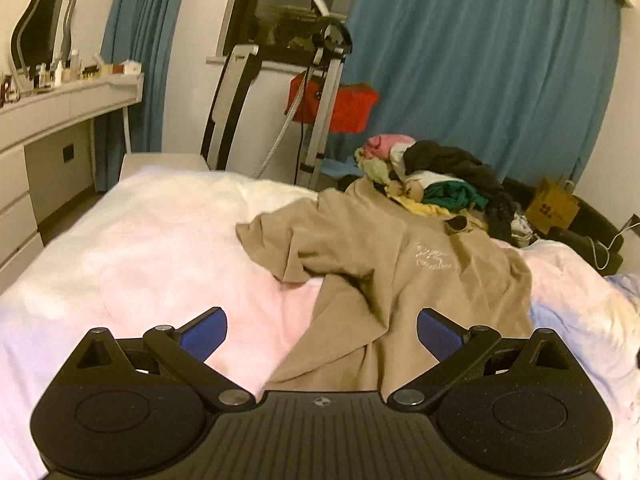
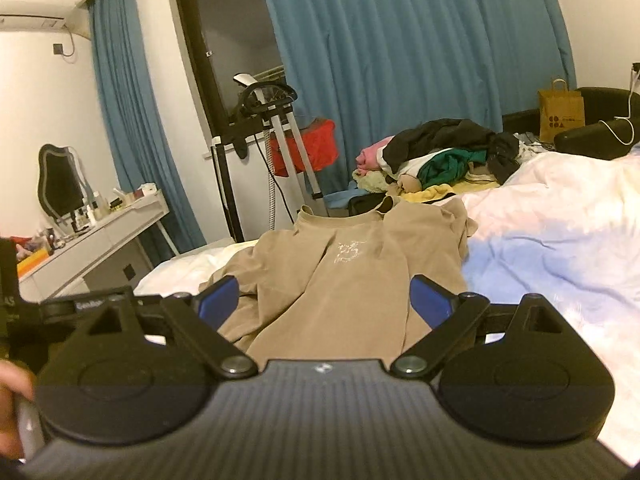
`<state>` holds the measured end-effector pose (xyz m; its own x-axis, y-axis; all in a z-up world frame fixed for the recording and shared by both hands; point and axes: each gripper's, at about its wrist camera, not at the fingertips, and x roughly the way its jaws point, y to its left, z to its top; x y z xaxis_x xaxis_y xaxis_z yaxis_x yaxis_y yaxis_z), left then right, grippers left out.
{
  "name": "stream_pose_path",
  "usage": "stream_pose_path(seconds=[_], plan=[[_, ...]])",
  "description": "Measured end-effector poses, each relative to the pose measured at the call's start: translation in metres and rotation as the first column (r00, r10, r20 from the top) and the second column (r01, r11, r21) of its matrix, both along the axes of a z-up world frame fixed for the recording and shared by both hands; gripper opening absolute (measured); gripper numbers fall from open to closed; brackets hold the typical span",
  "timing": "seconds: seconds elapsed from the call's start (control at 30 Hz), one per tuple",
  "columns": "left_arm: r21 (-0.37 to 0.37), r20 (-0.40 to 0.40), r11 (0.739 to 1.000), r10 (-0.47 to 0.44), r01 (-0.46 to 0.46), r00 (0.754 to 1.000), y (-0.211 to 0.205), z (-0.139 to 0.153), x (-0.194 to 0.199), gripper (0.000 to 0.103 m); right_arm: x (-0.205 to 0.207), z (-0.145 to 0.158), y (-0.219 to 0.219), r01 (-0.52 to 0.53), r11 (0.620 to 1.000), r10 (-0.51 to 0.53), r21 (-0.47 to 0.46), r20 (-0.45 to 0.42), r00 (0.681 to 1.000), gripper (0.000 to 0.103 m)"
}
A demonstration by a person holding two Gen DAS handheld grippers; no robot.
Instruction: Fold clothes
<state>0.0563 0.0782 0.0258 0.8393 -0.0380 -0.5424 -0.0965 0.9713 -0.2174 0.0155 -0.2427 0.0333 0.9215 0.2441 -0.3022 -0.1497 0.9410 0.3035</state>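
A tan T-shirt with a small white chest print lies crumpled on the white bed, one sleeve bunched to the left. My left gripper is open and empty, just above the shirt's near hem. In the right wrist view the same shirt lies front up with its collar away from me. My right gripper is open and empty over the shirt's lower part.
A pile of mixed clothes sits at the far side of the bed, also seen in the right wrist view. A garment steamer stand, a white dresser, a paper bag and blue curtains surround the bed.
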Motion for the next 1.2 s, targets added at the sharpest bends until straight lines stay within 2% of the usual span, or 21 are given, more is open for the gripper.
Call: stream_pose_path(seconds=[0.17, 0.27, 0.43, 0.6, 0.7, 0.87, 0.97, 1.03, 1.1, 1.17, 1.2], plan=[[-0.08, -0.084, 0.996, 0.035, -0.042, 0.996, 0.009, -0.017, 0.032, 0.096, 0.003, -0.008, -0.008, 0.031, 0.998, -0.031, 0.047, -0.004, 1.0, 0.094], [-0.143, -0.141, 0.986, 0.071, -0.091, 0.988, 0.018, -0.028, 0.057, 0.092, 0.01, -0.017, -0.016, 0.053, 0.996, -0.049, 0.076, -0.045, 0.998, 0.094], [-0.243, -0.187, 0.949, 0.155, -0.199, 0.97, 0.04, -0.046, 0.1, 0.088, 0.029, -0.034, -0.024, 0.079, 0.993, -0.068, 0.093, -0.113, 0.991, 0.093], [-0.356, -0.179, 0.908, 0.164, -0.22, 0.97, 0.055, -0.063, 0.14, 0.08, 0.05, -0.049, -0.036, 0.109, 0.988, -0.089, 0.112, -0.169, 0.982, 0.093], [-0.368, -0.193, 0.894, 0.196, -0.256, 0.961, 0.058, -0.073, 0.164, 0.071, 0.062, -0.058, -0.048, 0.127, 0.98, -0.094, 0.155, -0.203, 0.975, 0.093], [-0.375, -0.207, 0.879, 0.231, -0.295, 0.951, 0.057, -0.089, 0.201, 0.067, 0.084, -0.072, -0.061, 0.15, 0.965, -0.095, 0.217, -0.244, 0.965, 0.093], [-0.379, -0.182, 0.876, 0.247, -0.299, 0.952, 0.057, -0.097, 0.219, 0.067, 0.096, -0.082, -0.066, 0.187, 0.96, -0.132, 0.209, -0.251, 0.959, 0.093], [-0.402, -0.176, 0.862, 0.26, -0.31, 0.949, 0.059, -0.099, 0.229, 0.054, 0.104, -0.089, -0.069, 0.205, 0.955, -0.144, 0.212, -0.271, 0.952, 0.093], [-0.419, -0.18, 0.849, 0.27, -0.322, 0.946, 0.062, -0.099, 0.24, 0.027, 0.11, -0.096, -0.074, 0.221, 0.947, -0.147, 0.232, -0.297, 0.943, 0.093], [-0.409, -0.183, 0.852, 0.275, -0.328, 0.944, 0.068, -0.093, 0.251, 0.009, 0.114, -0.103, -0.08, 0.239, 0.936, -0.149, 0.259, -0.322, 0.935, 0.093], [-0.383, -0.171, 0.865, 0.278, -0.323, 0.945, 0.071, -0.085, 0.258, 0.008, 0.115, -0.106, -0.083, 0.248, 0.929, -0.15, 0.275, -0.334, 0.93, 0.093]])
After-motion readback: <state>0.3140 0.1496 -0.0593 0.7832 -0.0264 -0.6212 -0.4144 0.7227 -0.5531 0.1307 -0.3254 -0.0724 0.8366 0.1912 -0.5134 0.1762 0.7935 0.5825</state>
